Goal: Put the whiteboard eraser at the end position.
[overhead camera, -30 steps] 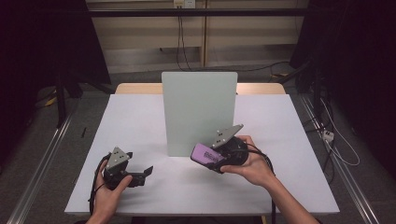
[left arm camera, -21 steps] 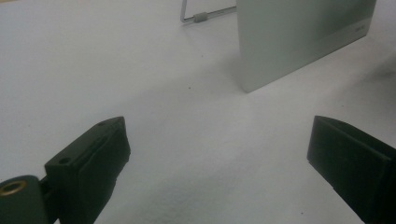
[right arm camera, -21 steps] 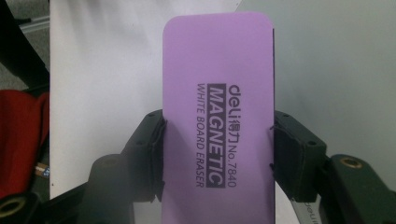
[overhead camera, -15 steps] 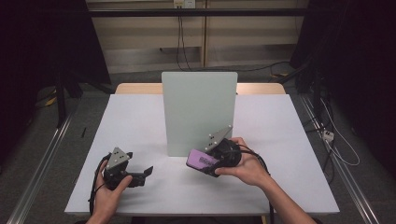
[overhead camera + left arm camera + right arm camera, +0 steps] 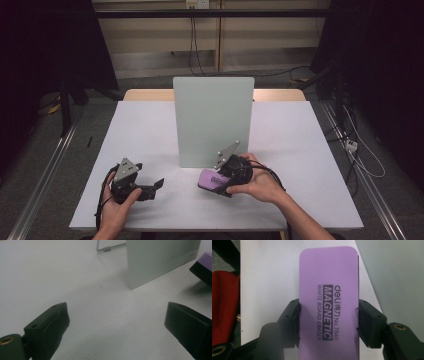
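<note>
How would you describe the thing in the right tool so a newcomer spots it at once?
Find the upright pale green board on the white table. At its front right, the right tool clamps a purple eraser: flat, round-cornered, printed "MAGNETIC", the table's sole coloured item.

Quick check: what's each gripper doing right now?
Left gripper: open, nothing between its jaws.
Right gripper: shut on the flat purple magnetic whiteboard eraser.

An upright board [image 5: 213,121] stands mid-table [image 5: 300,140]; the eraser [image 5: 214,179] lies before it, right of the left tongs [image 5: 159,185].
</note>
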{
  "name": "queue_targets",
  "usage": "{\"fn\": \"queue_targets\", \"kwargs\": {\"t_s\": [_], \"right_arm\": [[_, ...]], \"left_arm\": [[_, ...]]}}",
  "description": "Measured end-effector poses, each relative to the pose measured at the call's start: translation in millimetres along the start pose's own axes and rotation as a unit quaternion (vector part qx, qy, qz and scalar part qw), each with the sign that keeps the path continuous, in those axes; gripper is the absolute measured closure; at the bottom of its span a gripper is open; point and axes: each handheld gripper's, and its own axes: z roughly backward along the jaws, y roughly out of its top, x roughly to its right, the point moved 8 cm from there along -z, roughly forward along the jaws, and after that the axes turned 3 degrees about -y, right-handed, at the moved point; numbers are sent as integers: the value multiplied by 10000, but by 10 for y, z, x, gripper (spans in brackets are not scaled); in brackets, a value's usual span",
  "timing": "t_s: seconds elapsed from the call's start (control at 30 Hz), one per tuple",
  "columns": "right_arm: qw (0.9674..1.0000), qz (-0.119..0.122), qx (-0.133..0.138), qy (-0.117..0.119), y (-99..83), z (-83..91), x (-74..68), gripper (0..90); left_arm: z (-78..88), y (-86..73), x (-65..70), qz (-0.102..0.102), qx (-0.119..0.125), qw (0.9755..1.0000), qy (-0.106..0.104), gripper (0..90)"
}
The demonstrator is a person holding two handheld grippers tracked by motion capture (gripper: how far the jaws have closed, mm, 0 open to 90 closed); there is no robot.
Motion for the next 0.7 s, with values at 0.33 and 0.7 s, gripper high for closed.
{"fn": "queue_targets", "kwargs": {"t_s": [0.33,0.7], "right_arm": [[9998,22,-190,35,-34,-62,-24,414],[9994,17,-331,36,-69,-143,-27,414]], "left_arm": [[-5,1,11,-9,14,10000,-24,55],[-4,-1,11,-22,-3,10000,-10,55]]}}
